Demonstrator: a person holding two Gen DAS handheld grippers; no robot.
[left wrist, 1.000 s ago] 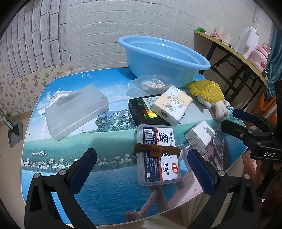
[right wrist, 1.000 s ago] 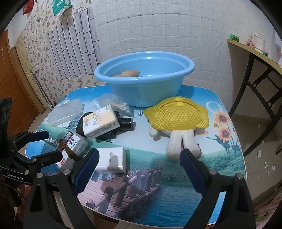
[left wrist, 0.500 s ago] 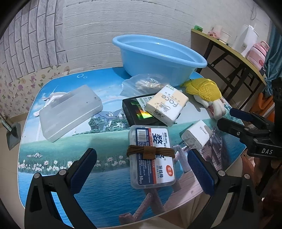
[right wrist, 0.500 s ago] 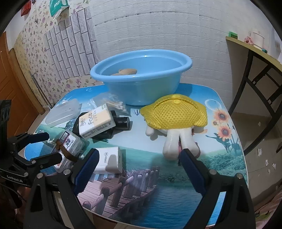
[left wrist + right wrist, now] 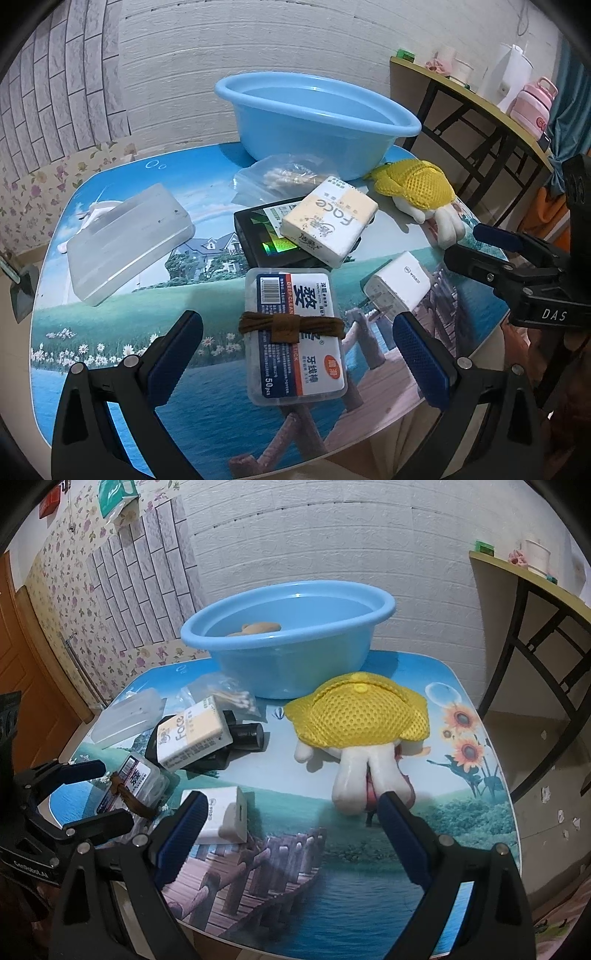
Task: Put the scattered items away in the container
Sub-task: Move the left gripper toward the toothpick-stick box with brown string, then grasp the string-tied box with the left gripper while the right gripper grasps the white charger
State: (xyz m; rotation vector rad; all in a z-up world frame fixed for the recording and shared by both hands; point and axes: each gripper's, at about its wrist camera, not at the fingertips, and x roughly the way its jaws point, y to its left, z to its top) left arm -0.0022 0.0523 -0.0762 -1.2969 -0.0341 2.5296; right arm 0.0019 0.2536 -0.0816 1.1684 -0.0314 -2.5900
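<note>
Left gripper (image 5: 297,350): spread wide, holding nothing, straddling floss box (image 5: 295,334).
Right gripper (image 5: 291,829): wide apart, holding nothing, right of floss box.

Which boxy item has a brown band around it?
The clear plastic floss-pick box with the blue-and-red label, lying nearest the left gripper; the other boxes are unbanded.

Between my fingers I see a clear glossy plastic floss-pick box (image 5: 295,334) wrapped by a brown cloth band (image 5: 290,325). The round blue plastic basin (image 5: 314,122) looks smooth and shiny. The yellow mesh-cloth toy (image 5: 360,710) looks coarse, the frosted plastic case (image 5: 125,238) matt, the picture-printed tabletop (image 5: 295,886) glossy.
</note>
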